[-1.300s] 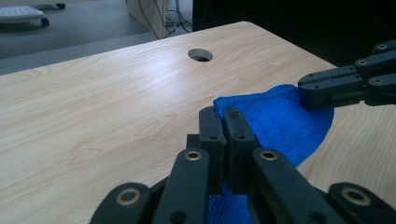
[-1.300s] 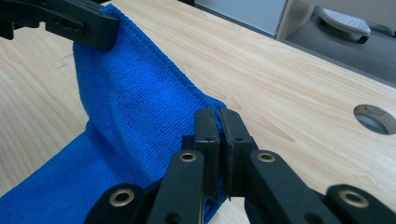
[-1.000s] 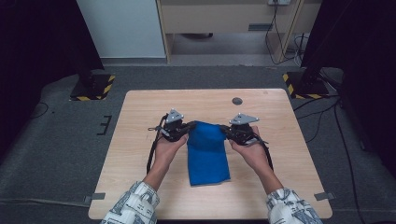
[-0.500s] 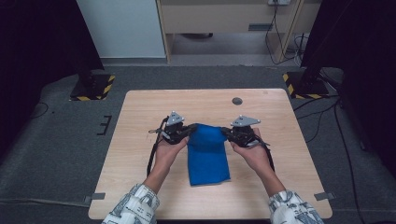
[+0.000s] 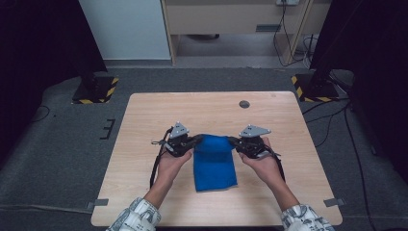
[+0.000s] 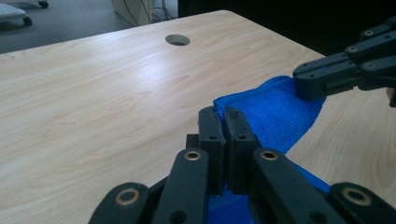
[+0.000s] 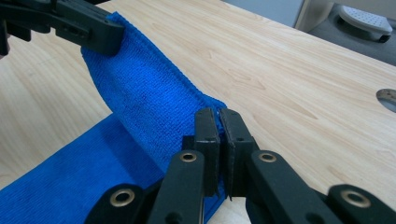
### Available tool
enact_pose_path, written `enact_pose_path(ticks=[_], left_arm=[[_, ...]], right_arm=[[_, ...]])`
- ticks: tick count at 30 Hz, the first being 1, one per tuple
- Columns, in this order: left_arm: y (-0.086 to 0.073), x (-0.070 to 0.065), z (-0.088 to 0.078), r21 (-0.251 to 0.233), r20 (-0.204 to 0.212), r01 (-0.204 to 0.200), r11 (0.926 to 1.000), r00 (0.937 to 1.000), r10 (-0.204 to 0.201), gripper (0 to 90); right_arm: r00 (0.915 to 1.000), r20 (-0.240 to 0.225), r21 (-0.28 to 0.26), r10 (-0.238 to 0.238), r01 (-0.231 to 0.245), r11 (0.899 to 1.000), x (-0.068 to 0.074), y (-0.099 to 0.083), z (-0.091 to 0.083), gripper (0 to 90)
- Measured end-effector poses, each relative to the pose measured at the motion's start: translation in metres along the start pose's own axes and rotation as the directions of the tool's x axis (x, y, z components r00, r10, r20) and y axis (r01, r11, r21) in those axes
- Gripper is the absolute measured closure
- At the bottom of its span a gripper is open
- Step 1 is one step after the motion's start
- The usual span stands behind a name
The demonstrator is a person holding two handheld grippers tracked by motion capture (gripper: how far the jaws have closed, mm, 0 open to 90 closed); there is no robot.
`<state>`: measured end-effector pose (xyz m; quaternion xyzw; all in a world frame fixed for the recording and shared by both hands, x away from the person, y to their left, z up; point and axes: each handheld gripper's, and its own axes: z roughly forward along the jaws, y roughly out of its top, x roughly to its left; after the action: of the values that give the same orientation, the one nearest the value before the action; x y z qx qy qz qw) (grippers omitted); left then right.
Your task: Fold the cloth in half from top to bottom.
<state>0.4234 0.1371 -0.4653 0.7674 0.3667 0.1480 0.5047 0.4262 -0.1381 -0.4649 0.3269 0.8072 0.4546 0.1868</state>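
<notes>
— Where's the blue cloth (image 5: pixel 214 161)?
— Mid-counter (image 5: pixel 144 125), toward the near edge. Left tool (image 5: pixel 196 140) and right tool (image 5: pixel 232 140) are each clamped on a far corner.
— Anything nearby?
— A round hole (image 5: pixel 244 104) near the far edge, well apart.

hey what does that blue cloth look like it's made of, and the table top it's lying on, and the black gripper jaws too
Blue cloth: soft terry or microfibre by the look, matte, with fine looped texture and a stitched hem. Pale table top: probably wood-look laminate; printed grain, smooth with a slight sheen. Black jaws of the left gripper and right gripper: likely moulded plastic, matte, with brass-coloured pivot pins.
</notes>
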Motion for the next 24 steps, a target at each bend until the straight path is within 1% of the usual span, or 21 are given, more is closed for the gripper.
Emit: enact_pose_path(ticks=[3,6,10,12,15,18,20,22,24], left_arm=[[-0.005,0.0,-0.004,0.001,0.001,-0.004,1.0,1.0,0.004,86.7],[-0.007,0.0,-0.007,0.002,0.003,0.001,1.0,1.0,-0.001,86.7],[-0.012,-0.002,-0.009,0.006,0.005,0.003,1.0,1.0,-0.003,86.5],[-0.018,-0.003,-0.01,0.011,0.009,-0.001,0.9999,1.0,0.0,86.2],[-0.024,-0.002,-0.012,0.018,0.019,0.019,0.9997,0.9996,-0.019,86.1],[-0.023,-0.004,-0.014,0.009,0.02,0.012,0.9999,0.9997,-0.012,86.2],[-0.022,-0.007,-0.015,0.006,0.023,0.003,1.0,0.9997,-0.003,86.1],[-0.025,-0.009,-0.016,0.01,0.026,0.001,0.9999,0.9996,-0.001,85.9],[-0.031,-0.012,-0.015,0.021,0.03,0.002,0.9998,0.9995,-0.003,85.7]], right_arm=[[0.9999,-0.014,0.001,-0.001,0.001,1.0,0.005,-0.003,-0.002,86.6],[0.9993,-0.033,0.005,-0.018,0.019,1.0,0.013,-0.009,-0.003,86.5],[0.999,-0.036,0.012,-0.026,0.027,1.0,0.017,-0.011,-0.005,86.5],[0.9987,-0.038,0.02,-0.034,0.035,0.999,0.02,-0.014,-0.004,86.4],[0.9981,-0.048,0.027,-0.039,0.04,0.999,0.022,-0.016,-0.004,86.4],[0.9981,-0.046,0.026,-0.041,0.042,0.999,0.024,-0.016,-0.006,86.3],[0.9978,-0.04,0.021,-0.052,0.053,0.998,0.025,-0.014,-0.009,86.3],[0.9973,-0.04,0.026,-0.062,0.063,0.998,0.026,-0.016,-0.01,86.2],[0.9971,-0.043,0.035,-0.063,0.065,0.997,0.027,-0.02,-0.011,86.1]])
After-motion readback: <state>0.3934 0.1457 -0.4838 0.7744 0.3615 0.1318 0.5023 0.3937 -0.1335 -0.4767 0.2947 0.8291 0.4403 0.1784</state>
